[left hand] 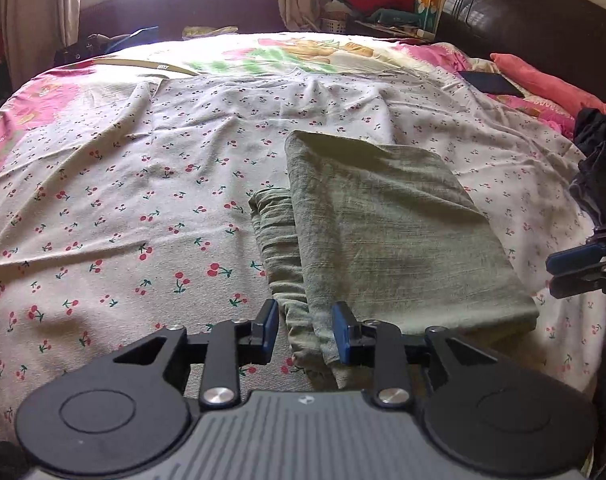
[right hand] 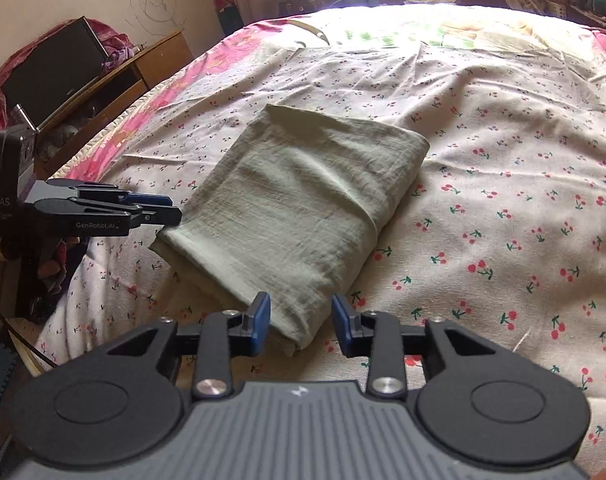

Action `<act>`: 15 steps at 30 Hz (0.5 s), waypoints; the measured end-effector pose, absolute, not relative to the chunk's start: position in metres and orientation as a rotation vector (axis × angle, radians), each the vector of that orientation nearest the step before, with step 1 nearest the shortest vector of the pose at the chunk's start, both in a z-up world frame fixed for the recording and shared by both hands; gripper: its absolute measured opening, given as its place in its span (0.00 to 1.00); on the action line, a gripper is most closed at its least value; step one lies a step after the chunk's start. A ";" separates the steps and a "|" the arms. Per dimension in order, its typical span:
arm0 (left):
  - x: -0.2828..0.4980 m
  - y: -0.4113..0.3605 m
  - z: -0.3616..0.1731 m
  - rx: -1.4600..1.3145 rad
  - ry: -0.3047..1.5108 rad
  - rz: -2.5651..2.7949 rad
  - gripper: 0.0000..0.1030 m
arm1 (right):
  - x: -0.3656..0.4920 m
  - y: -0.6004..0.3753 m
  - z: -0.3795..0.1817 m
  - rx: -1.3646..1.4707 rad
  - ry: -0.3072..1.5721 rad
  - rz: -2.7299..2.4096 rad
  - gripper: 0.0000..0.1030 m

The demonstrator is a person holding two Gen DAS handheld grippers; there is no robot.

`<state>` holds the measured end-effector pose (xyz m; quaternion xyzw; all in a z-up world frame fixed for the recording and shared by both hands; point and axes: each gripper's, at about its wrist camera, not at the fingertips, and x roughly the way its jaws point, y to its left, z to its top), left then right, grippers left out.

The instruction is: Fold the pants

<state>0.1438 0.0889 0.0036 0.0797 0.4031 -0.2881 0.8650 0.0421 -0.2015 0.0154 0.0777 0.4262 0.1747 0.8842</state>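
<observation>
The pale green pants (left hand: pixel 387 232) lie folded into a flat rectangle on the cherry-print sheet (left hand: pixel 123 200). The gathered waistband edge (left hand: pixel 279 264) sticks out along their left side. My left gripper (left hand: pixel 305 330) is open, its fingers on either side of the near corner of the pants, holding nothing. In the right wrist view the folded pants (right hand: pixel 295 208) lie ahead. My right gripper (right hand: pixel 301 322) is open over their near corner, empty. The left gripper (right hand: pixel 159 210) shows at the pants' left edge. The right gripper (left hand: pixel 575 272) shows at the far right of the left view.
The bed carries a floral cover (left hand: pixel 303 52) under the sheet. A dark headboard (left hand: pixel 543 20), a pink pillow (left hand: pixel 543 80) and a dark flat object (left hand: pixel 491 82) are at the right. Dark clothes (left hand: pixel 599 160) hang nearby. A wooden desk with a screen (right hand: pixel 63 68) stands left.
</observation>
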 end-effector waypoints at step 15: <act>0.141 0.078 -0.021 0.087 0.847 -0.524 0.34 | 0.240 -0.091 -0.012 0.298 1.005 0.245 0.49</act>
